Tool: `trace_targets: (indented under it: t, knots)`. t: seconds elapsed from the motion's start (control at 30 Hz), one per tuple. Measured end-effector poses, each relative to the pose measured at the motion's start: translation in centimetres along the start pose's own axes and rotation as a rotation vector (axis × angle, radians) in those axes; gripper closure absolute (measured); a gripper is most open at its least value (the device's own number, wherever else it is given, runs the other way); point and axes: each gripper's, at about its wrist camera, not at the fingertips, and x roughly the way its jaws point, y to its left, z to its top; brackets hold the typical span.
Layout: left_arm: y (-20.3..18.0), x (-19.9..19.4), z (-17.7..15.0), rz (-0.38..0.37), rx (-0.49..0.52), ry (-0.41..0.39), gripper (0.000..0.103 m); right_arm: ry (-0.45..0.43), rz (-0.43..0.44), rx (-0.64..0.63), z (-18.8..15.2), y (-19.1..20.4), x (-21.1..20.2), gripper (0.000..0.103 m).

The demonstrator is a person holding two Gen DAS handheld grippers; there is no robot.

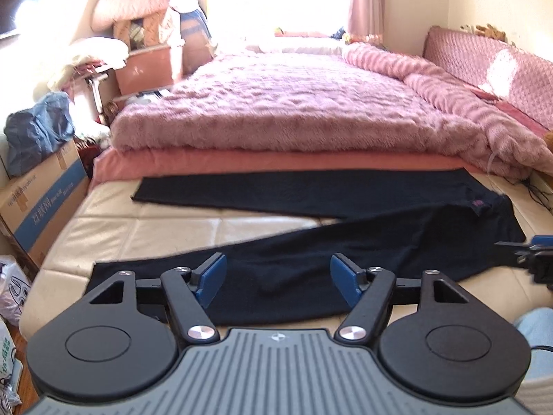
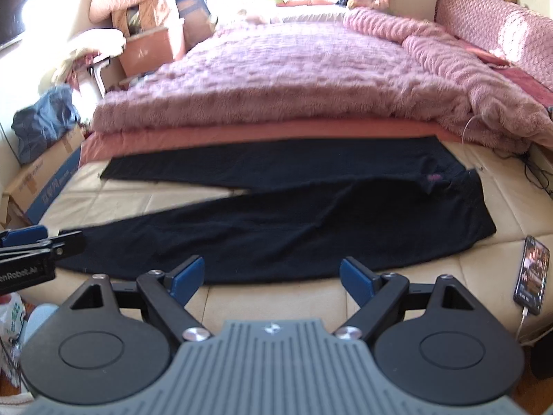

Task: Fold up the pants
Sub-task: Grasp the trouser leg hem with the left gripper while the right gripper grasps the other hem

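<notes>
Black pants [image 1: 345,242] lie spread flat on a cream mattress [image 1: 172,228], legs splayed to the left in a V, waist at the right with a small purple label. My left gripper [image 1: 278,271] hovers over the near leg, open, blue pads apart, with only the flat cloth beneath them. In the right wrist view the same pants [image 2: 293,228] fill the middle. My right gripper [image 2: 272,271] stands open at the pants' near edge, nothing between its fingers. The left gripper [image 2: 34,238] shows at that view's left edge; the right gripper [image 1: 528,247] shows at the right edge of the left view.
A fluffy pink blanket [image 1: 293,103] covers the bed behind the pants. A phone [image 2: 532,276] on a cable lies on the mattress at the right. Cardboard boxes [image 1: 41,190], a blue bag and piled bedding stand at the left. A pink padded headboard [image 1: 490,58] runs along the right.
</notes>
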Motion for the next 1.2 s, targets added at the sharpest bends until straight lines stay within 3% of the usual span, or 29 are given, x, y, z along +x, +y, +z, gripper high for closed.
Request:
trace_targets:
  t: [0.23, 0.4, 0.47, 0.53, 0.6, 0.67, 0.73, 0.83, 0.97, 1.2]
  knots:
    - [3.5, 3.1, 1.0, 0.036, 0.094, -0.046, 0.041, -0.366, -0.065, -0.102, 0.2, -3.6, 0.2, 0.021]
    - [5.6, 6.8, -0.2, 0.110, 0.277, -0.014, 0.043, -0.467, -0.142, -0.350, -1.2, -5.5, 2.7, 0.023]
    - [6.9, 8.3, -0.8, 0.127, 0.296, 0.033, 0.044, -0.436, -0.185, -0.439, -1.7, -6.6, 4.5, 0.029]
    - [8.4, 9.6, -1.5, 0.147, 0.313, 0.074, 0.044, -0.345, -0.192, -0.477, -2.0, -8.3, 6.6, 0.029]
    - [9.6, 10.8, -2.0, 0.184, 0.340, 0.116, 0.044, -0.215, -0.201, -0.484, -2.3, -11.0, 9.8, 0.041]
    - [11.0, 12.2, -2.5, 0.207, 0.342, 0.169, 0.044, -0.117, -0.231, -0.470, -2.8, -13.9, 12.5, 0.066]
    - [12.3, 13.2, -3.1, 0.215, 0.336, 0.209, 0.044, -0.017, -0.263, -0.417, -2.9, -17.4, 15.3, 0.079]
    - [13.5, 14.7, -4.2, 0.234, 0.361, 0.277, 0.047, 0.085, -0.335, -0.393, -3.2, -22.0, 18.4, 0.080]
    - [14.4, 15.9, -5.8, 0.226, 0.471, 0.351, 0.047, 0.163, -0.362, -0.556, -3.0, -24.3, 20.2, 0.080]
    - [14.6, 15.8, -8.4, 0.159, 0.812, 0.408, 0.047, 0.232, -0.348, -0.741, -3.2, -24.9, 20.9, 0.080]
